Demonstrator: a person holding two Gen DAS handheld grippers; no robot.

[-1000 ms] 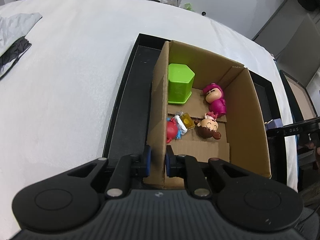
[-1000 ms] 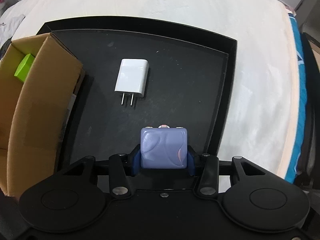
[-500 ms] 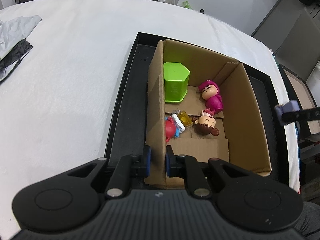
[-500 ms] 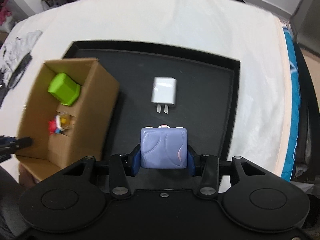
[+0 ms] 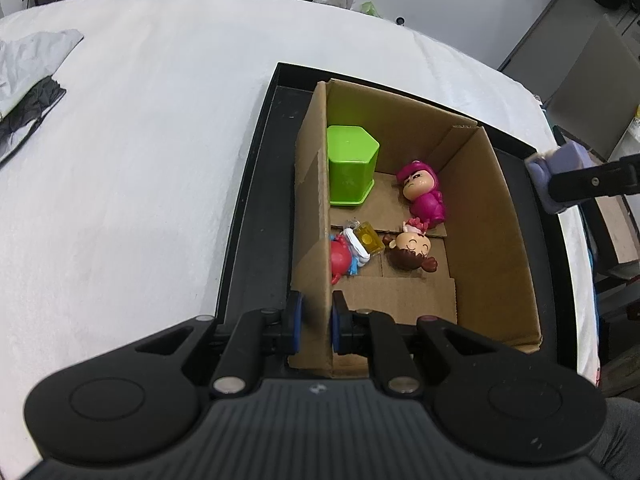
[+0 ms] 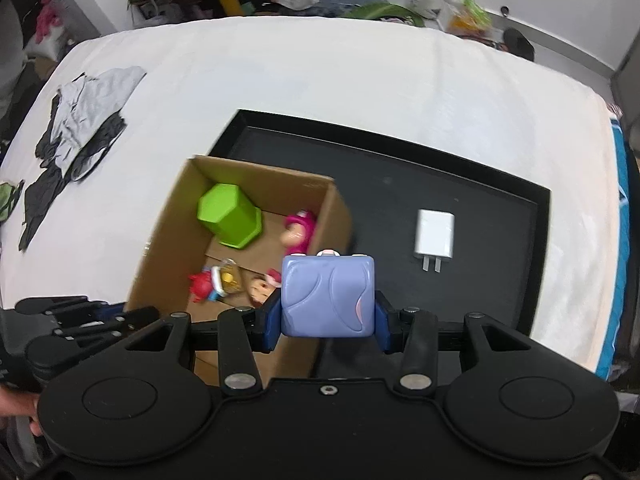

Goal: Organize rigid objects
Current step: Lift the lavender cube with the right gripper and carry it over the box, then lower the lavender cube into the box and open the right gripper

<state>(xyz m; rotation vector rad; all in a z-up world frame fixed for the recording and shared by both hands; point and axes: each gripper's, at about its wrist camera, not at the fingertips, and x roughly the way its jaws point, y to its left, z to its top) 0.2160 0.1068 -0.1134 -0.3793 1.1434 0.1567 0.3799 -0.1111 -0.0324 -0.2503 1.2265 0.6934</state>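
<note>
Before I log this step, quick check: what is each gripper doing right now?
Left gripper: shut on the cardboard box wall.
Right gripper: shut on the purple block, held above the box's edge.

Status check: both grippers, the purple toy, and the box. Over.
Left gripper clamped on cardboard box wall. Right gripper holds purple toy above box edge. White charger on tray. Path clear.

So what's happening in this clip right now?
A person is sorting small items into a cardboard box on a black tray. The left gripper pinches the box's wall, steadying it. The right gripper holds a lavender block above the box's edge. A white charger lies on the tray.
</note>
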